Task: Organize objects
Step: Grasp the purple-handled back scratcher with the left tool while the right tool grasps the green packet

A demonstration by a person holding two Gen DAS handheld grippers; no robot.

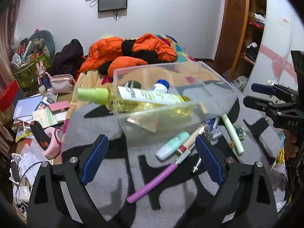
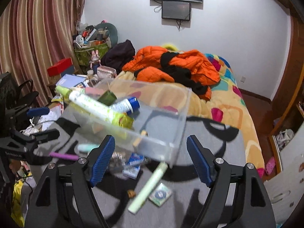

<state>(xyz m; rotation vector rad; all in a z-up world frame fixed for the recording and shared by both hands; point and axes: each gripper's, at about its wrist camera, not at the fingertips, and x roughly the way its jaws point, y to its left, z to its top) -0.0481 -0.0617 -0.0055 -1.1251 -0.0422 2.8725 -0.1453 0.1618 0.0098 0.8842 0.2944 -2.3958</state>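
Two grippers, both empty, jaws spread wide.

Left wrist view: left gripper [image 1: 152, 157] stands open over the grey blanket [image 1: 117, 172] on the bed, nothing between its pads. Just ahead sits the clear plastic bin [image 1: 218, 87], tilted, walls transparent and glossy. Inside it: a yellow-green spray bottle [image 1: 133, 98] lying lengthwise with its pale green cap poking out past the bin's left edge, a white blue-capped bottle [image 1: 161, 86], and a dark green jar [image 1: 134, 84]. Loose near the bin: purple-handled tool [image 1: 152, 182], mint tube [image 1: 172, 145], pale green stick [image 1: 232, 134].
Risk (judgement): the spray bottle overhangs the rim; a nudge to the bin could roll it out. The purple handle lies between the jaws' line and could be knocked aside.

Right wrist view: right gripper [image 2: 151, 159] open, holding nothing; the bin's near corner [image 2: 171, 152] lies between its jaws, apparently untouched. Frame is blurred.
Risk (judgement): closing on a slick, thin wall may slip or tip the bin further. Pale green stick [image 2: 148, 188], a small green packet [image 2: 160, 193] and a blue-and-white packet [image 2: 133, 168] lie beside it.
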